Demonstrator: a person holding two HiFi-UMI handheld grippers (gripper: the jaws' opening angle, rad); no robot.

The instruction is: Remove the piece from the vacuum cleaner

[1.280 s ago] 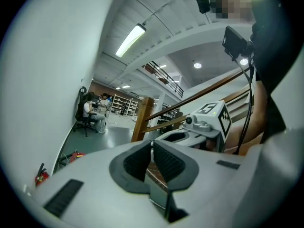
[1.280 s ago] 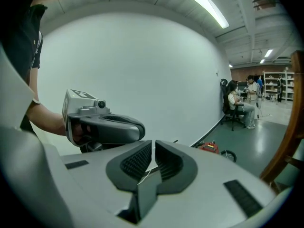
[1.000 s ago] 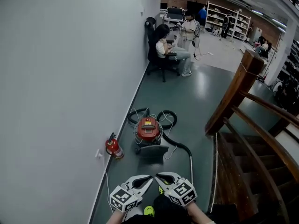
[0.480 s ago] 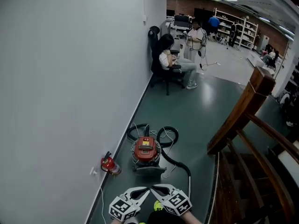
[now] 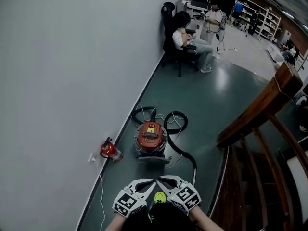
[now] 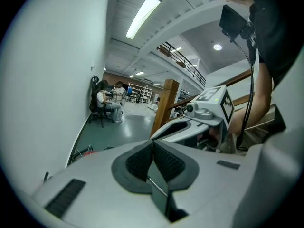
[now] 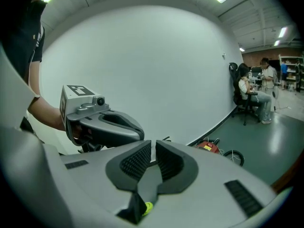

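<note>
A red vacuum cleaner (image 5: 151,137) stands on the dark green floor near the wall, its black hose (image 5: 176,121) looped behind it and a thin wand (image 5: 194,170) running toward me. In the right gripper view the vacuum cleaner (image 7: 209,146) shows small and low by the wall. My left gripper (image 5: 153,183) and right gripper (image 5: 162,180) hang side by side at the bottom of the head view, well short of the vacuum. Both are shut, with nothing between the pads. In the left gripper view the left gripper (image 6: 153,144) points down the hall; the right gripper (image 7: 153,145) points toward the wall.
A red fire extinguisher (image 5: 109,150) lies by the grey wall (image 5: 72,81), with a white cable beside it. A wooden stair railing (image 5: 255,107) and steps drop away on the right. A seated person (image 5: 185,37) and others are far down the hall.
The view has moved forward along the wall and tilted down; the far room has slid up and out of frame. Both grippers stay shut, side by side, low in the view.
</note>
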